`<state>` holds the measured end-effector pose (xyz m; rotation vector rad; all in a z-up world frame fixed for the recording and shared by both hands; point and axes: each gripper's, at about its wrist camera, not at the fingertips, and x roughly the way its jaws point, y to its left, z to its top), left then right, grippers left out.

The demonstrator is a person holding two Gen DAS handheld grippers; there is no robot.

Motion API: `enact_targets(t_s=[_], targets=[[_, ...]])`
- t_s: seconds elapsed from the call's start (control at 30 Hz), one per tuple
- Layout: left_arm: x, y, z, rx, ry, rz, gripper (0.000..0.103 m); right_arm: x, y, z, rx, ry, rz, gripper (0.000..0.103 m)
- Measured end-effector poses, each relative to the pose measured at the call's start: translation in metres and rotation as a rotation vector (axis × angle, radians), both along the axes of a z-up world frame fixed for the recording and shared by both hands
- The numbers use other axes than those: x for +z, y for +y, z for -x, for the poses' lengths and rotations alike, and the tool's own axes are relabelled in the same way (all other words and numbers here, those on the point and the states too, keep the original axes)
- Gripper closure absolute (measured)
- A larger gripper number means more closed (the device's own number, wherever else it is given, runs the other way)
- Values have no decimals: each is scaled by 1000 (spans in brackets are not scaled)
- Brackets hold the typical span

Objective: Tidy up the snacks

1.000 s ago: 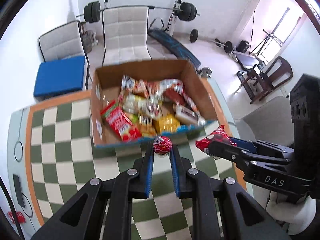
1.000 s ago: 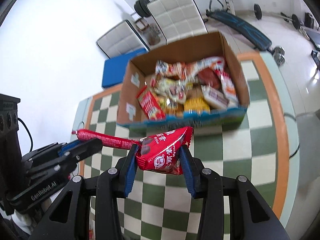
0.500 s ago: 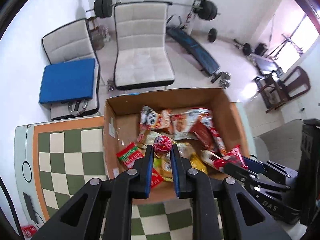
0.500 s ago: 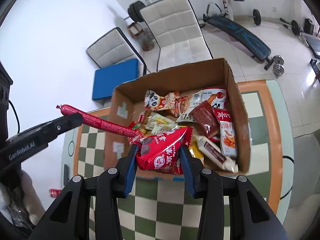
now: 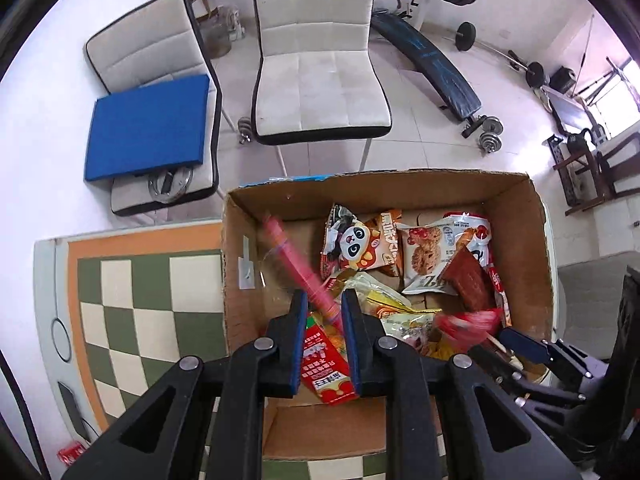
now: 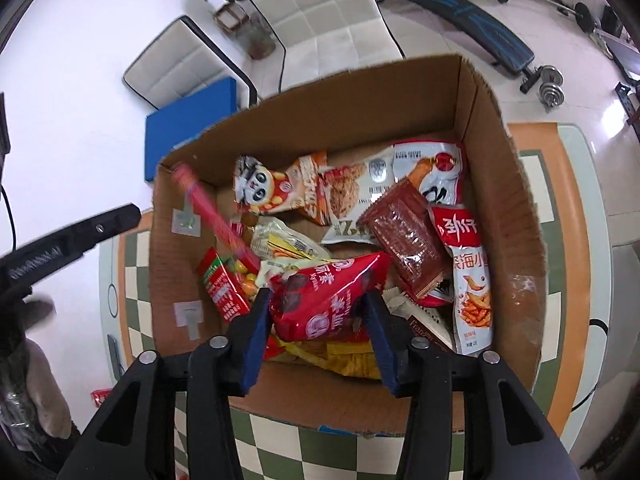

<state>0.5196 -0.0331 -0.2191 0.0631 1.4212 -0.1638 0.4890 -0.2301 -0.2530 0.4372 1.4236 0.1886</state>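
**Both grippers over the snack box, sausage stick slanting into it**

The cardboard box (image 5: 516, 236) stands on the checkered desk (image 5: 132, 304) and holds a loose heap of snack packets. All places below are given from this box.

The left gripper (image 5: 323, 320) points straight down over the box's near-left part. Its fingers (image 5: 297, 332) are opening, and the blurred lower end of the red sausage stick (image 5: 294, 266) lies in the narrow gap between them; whether the pads touch it cannot be told from the blur. The stick's long axis runs on a slant: its lower end is at the fingers, above the red-and-green packet (image 5: 326, 364), and its upper end points toward the box's far-left corner, close to the left wall. In the right wrist view the same stick (image 6: 214, 216) shows as a blurred diagonal from that corner down into the heap.

The right gripper (image 6: 318, 320) is tilted steeply down over the near middle of the box. Its fingers (image 6: 256, 330) are opening, with the red snack bag (image 6: 326, 296) between them, resting on the yellow packets; a gap shows beside the right finger. The bag's long axis lies crosswise between the fingers, its pointed corner aimed to the upper right, toward the dark red wrapper (image 6: 404, 244).

The panda packet (image 5: 360, 246) lies toward the box's far wall.
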Motion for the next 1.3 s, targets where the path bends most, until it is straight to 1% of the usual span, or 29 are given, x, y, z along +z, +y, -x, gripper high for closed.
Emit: enact_targets(t_s=[0.03, 0.07, 0.1, 0.13, 0.17, 0.23, 0.3, 0.37, 0.4, 0.47, 0.53, 0.6, 0.67, 0.77, 0.83, 1.0, 1.13, 1.3], targets=[[-1, 1, 0, 10, 5, 9, 80, -2, 0, -1, 0, 5, 8, 41], [-4, 3, 0, 20, 12, 11, 77, -3, 0, -1, -1, 8, 12, 29], [-5, 4, 0, 24, 16, 13, 69, -3, 0, 0, -1, 9, 11, 21], [-7, 6, 3, 33, 23, 21, 60, -4, 0, -1, -3, 12, 14, 20], [-9, 7, 4, 38, 29, 31, 55, -4, -1, 0, -3, 15, 21, 20], [-11, 8, 9, 44, 37, 50, 32, -3, -1, 1, -1, 24, 35, 16], [-13, 6, 14, 42, 40, 41, 20, -2, -3, 4, -2, 23, 58, 15], [-13, 3, 23, 33, 39, 45, 19, 0, -5, 8, -3, 14, 84, 13], [-13, 1, 28, 31, 39, 43, 18, 1, -6, 10, -2, 7, 98, 11], [-13, -1, 37, 28, 38, 48, 18, 2, -7, 14, -1, 6, 113, 10], [-15, -2, 45, 29, 45, 57, 16, 2, -9, 19, 0, 13, 151, 9], [-19, -2, 53, 32, 56, 52, 15, 3, -10, 24, 4, 6, 173, 8], [-21, -3, 60, 35, 56, 52, 15, 4, -11, 29, 7, 9, 180, 8], [-20, -3, 71, 45, 33, 22, 15, 5, -15, 35, 2, 11, 182, 8], [-17, -2, 78, 54, 20, 17, 15, 8, -15, 39, 6, 3, 193, 7], [2, 0, 95, 78, -31, 25, 15, 25, -15, 54, 16, -39, 210, 7], [26, 0, 112, 79, -92, 24, 15, 47, -14, 68, 18, -90, 224, 7], [58, 0, 139, 80, -166, 33, 15, 82, -17, 94, 9, -150, 211, 7]])
